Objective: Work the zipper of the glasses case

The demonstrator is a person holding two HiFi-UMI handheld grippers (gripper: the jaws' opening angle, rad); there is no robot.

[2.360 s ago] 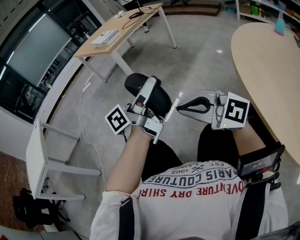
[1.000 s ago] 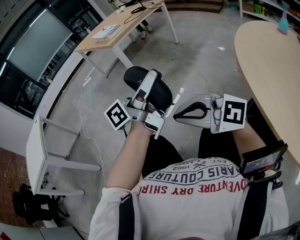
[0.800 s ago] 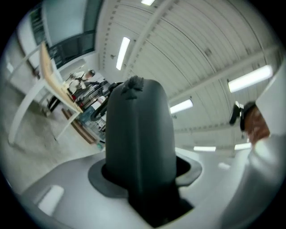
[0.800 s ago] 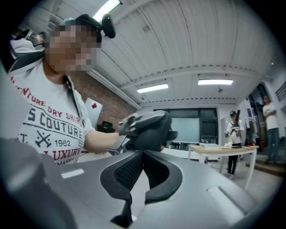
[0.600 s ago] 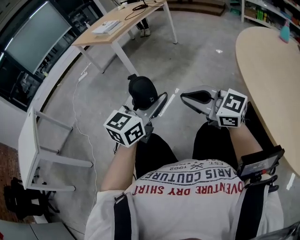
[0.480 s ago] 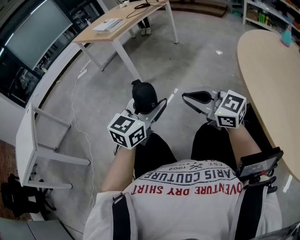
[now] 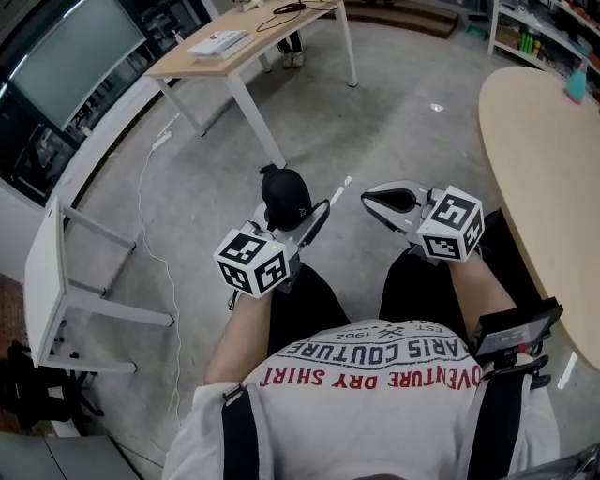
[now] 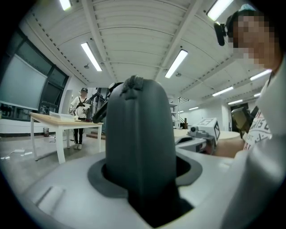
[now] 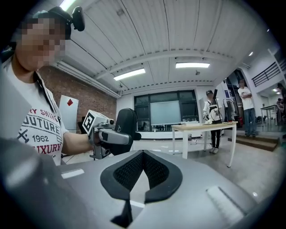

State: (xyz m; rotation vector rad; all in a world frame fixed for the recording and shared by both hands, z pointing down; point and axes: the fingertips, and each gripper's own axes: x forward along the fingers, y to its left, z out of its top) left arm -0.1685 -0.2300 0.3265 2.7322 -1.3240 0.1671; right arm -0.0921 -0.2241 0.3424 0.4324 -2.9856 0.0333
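The black glasses case (image 7: 286, 195) stands on end in my left gripper (image 7: 292, 223), which is shut on its lower part. In the left gripper view the case (image 8: 138, 134) fills the middle, its zipper end (image 8: 133, 83) at the top, with the left gripper (image 8: 140, 172) clamped round it. My right gripper (image 7: 367, 197) hangs to the right of the case, apart from it, shut with nothing in it. In the right gripper view its pads (image 9: 129, 172) meet at the tip of the right gripper (image 9: 142, 156), and the case (image 9: 126, 129) shows beyond at the left.
I sit over a grey concrete floor. A round pale wooden table (image 7: 553, 159) is at the right, a wooden desk (image 7: 253, 28) stands ahead, and a white table frame (image 7: 56, 281) is at the left. A cable (image 7: 155, 253) trails on the floor. A person (image 9: 213, 118) stands by the desk.
The case has turned from lying across to standing end-on in the left gripper. The right gripper, whose tip was at the case's side, has drawn away to the right.
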